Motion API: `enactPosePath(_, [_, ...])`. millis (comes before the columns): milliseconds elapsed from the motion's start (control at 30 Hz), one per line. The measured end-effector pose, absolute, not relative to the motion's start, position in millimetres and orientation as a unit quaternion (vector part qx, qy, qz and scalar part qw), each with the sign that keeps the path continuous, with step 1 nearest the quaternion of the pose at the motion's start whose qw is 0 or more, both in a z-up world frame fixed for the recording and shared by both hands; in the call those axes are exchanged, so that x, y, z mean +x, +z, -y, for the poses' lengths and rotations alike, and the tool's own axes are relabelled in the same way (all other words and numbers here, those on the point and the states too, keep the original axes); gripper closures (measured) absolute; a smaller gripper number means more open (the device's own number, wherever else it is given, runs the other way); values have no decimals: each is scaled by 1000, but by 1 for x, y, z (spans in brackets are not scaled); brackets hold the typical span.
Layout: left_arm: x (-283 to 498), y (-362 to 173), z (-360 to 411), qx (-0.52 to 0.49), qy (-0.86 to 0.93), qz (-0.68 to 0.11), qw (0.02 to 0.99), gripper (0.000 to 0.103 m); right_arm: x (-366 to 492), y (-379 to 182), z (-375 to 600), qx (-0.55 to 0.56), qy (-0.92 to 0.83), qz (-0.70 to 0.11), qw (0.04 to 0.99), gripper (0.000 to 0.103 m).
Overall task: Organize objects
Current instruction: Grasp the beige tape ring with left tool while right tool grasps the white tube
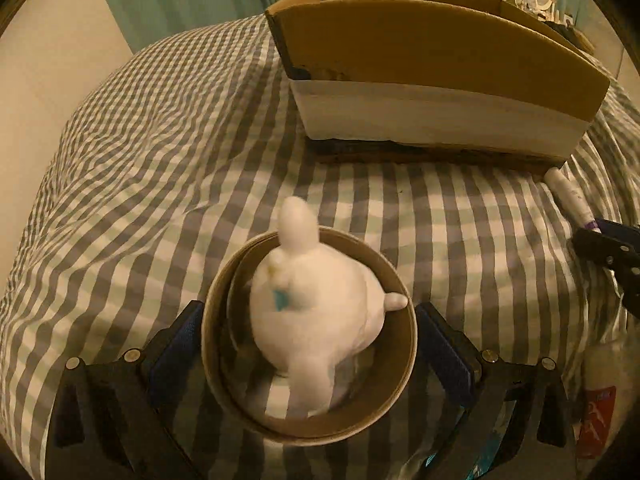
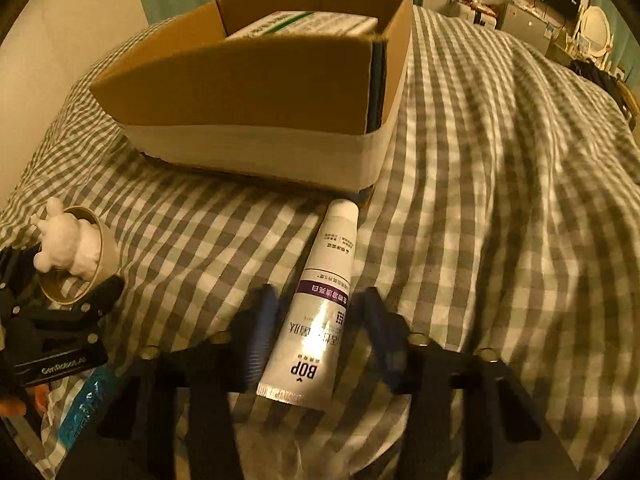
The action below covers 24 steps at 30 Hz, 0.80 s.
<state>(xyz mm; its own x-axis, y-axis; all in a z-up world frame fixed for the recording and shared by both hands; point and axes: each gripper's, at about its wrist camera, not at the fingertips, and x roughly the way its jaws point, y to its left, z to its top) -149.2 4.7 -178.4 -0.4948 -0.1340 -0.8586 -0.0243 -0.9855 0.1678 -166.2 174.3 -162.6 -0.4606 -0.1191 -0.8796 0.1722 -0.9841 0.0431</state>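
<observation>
My left gripper (image 1: 310,328) is shut on a brown cardboard ring (image 1: 224,312) with a white plush toy (image 1: 316,304) sitting inside it, held over the checked bedspread. The ring and toy also show at the left of the right wrist view (image 2: 80,252). My right gripper (image 2: 316,320) is open with its fingers on either side of a white and purple BOP tube (image 2: 316,312) that lies on the bedspread. The tube's cap end touches the cardboard box (image 2: 256,96). The box stands ahead in the left wrist view (image 1: 432,60).
The box holds a green and white packet (image 2: 304,24). A white bottle (image 1: 600,392) and a blue packet (image 2: 80,416) lie near my left gripper. Furniture and a round mirror (image 2: 596,28) stand beyond the bed at the far right.
</observation>
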Motion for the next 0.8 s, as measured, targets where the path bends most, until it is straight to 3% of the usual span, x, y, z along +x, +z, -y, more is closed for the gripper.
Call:
enactPosePath(67, [-146, -177, -6, 502, -862, 73, 18, 14, -161, -161, -178, 507, -858, -23, 82, 76])
enactPosePath(133, [-141, -176, -6, 500, -863, 74, 18, 18, -156, -159, -183, 503, -860, -15, 83, 76])
enactPosePath(567, [-75, -113, -11, 442, -896, 9, -40, 20, -100, -108, -193, 448, -887, -10, 109, 77])
enactPosePath(800, [-87, -62, -8, 392, -917, -5, -72, 20, -88, -66, -175, 397, -908, -20, 131, 77])
